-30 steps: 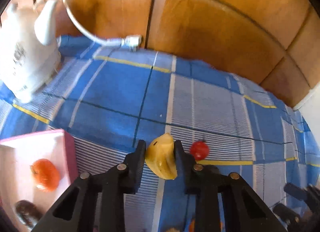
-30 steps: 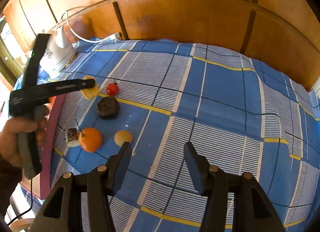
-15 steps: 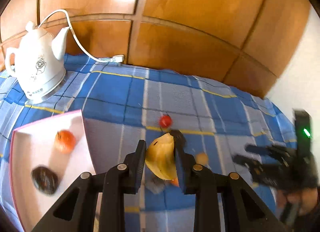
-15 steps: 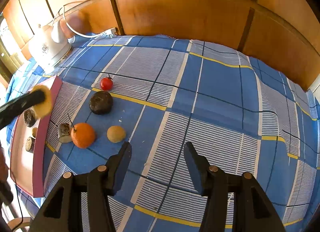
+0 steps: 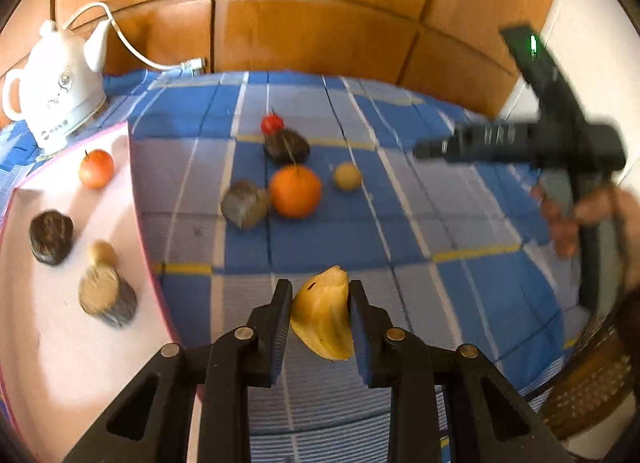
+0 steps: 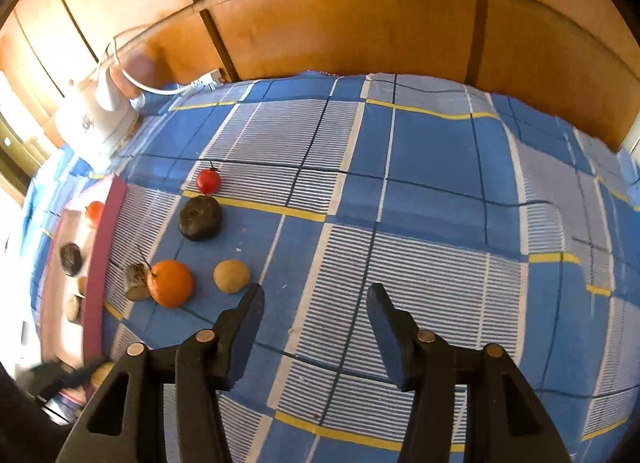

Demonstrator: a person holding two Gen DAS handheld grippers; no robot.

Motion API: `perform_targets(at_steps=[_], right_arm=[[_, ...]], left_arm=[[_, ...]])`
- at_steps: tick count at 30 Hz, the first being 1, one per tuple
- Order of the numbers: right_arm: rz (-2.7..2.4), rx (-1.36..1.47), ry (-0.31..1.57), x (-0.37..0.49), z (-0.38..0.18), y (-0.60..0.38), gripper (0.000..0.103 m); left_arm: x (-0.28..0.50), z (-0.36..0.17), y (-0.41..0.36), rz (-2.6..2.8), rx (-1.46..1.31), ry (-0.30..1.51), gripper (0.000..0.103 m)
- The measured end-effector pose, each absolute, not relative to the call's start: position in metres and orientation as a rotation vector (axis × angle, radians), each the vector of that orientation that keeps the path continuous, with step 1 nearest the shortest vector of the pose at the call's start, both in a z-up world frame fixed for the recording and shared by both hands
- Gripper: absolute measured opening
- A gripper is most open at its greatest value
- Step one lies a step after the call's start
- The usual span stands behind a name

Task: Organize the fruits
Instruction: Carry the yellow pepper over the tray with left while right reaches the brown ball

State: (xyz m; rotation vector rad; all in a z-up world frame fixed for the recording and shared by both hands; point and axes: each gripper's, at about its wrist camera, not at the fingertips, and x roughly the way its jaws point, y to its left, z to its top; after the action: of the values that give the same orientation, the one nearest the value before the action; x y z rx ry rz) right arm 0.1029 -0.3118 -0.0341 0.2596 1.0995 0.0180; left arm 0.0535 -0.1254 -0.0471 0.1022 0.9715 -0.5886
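My left gripper (image 5: 318,295) is shut on a yellow fruit piece (image 5: 324,317), held above the blue checked cloth just right of the pink tray (image 5: 40,343). The tray holds a small orange-red fruit (image 5: 96,168), a dark fruit (image 5: 51,237), a small tan fruit (image 5: 103,252) and a brown-tan piece (image 5: 106,297). On the cloth lie a red cherry tomato (image 6: 208,180), a dark round fruit (image 6: 200,217), an orange (image 6: 171,283), a brown piece (image 6: 136,281) and a tan fruit (image 6: 231,275). My right gripper (image 6: 316,299) is open and empty, above the cloth right of the tan fruit.
A white electric kettle (image 5: 60,95) with its cord stands at the back left of the table. Wooden panels (image 6: 340,15) close off the back. In the left wrist view the right gripper's handle and the hand holding it (image 5: 560,151) are at the right, and a wicker object (image 5: 592,375) at the lower right.
My left gripper has pulled back and toward the tray with the yellow piece held; the tray and loose fruits now show in front of it. The right gripper has hardly moved.
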Motion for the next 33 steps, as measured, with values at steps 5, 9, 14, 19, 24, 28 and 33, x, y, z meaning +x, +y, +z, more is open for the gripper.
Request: perform_targets(at_steps=[5, 9, 14, 19, 24, 28, 33], right_arm=[[0.07, 0.295, 1.101, 0.103, -0.035, -0.308, 0.038], [0.098, 0.287, 1.115, 0.105, -0.039, -0.3, 0.038], [0.091, 0.287, 1.152, 0.106, -0.049, -0.298, 0.038], [0.083, 0.3, 1.179, 0.106, -0.057, -0.3, 0.038], [0.114, 0.324, 1.181, 0.105, -0.061, -0.296, 0.038], [0.139, 0.352, 1.155, 0.107, -0.054, -0.292, 0.038], [0.148, 0.322, 1.135, 0.121, -0.048, -0.279, 0.038]], left_arm=[[0.049, -0.061, -0.127, -0.585, 0.088, 0.996, 0.028], [0.049, -0.062, -0.122, -0.584, 0.071, 0.999, 0.028], [0.048, -0.063, -0.119, -0.586, 0.054, 0.995, 0.028], [0.045, -0.063, -0.118, -0.587, 0.061, 0.976, 0.028], [0.043, -0.063, -0.116, -0.591, 0.061, 0.964, 0.028], [0.042, -0.063, -0.116, -0.595, 0.062, 0.959, 0.028], [0.043, -0.063, -0.117, -0.597, 0.06, 0.957, 0.028]])
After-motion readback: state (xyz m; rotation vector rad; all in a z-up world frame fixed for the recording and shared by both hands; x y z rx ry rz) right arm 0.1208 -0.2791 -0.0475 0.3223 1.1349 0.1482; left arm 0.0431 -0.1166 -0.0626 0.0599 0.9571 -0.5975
